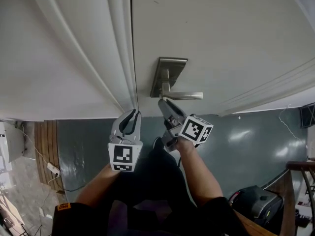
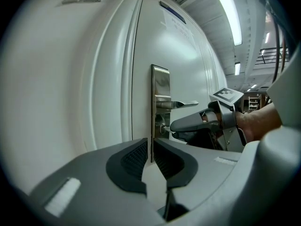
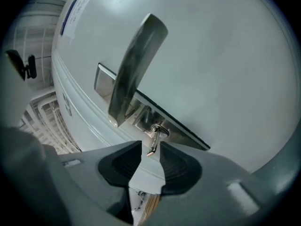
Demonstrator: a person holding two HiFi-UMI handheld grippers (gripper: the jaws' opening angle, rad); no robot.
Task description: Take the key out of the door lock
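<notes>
your right gripper [image 3: 150,149] has its jaws wide apart either side of the key [image 3: 154,139], not pinching, lined up for a straight pull. key sits in the lock [image 3: 157,127] under the handle [image 3: 134,69]. left gripper [image 2: 151,149] barely parted, empty, parked clear.

Ceiling strip lights [image 2: 229,17] give soft, even indoor light. The pale door [image 1: 211,38] reads dim and greyish, and the glossy floor [image 1: 236,136] carries faint glare. Both gripper views bulge strongly, with dark, vignetted corners.
</notes>
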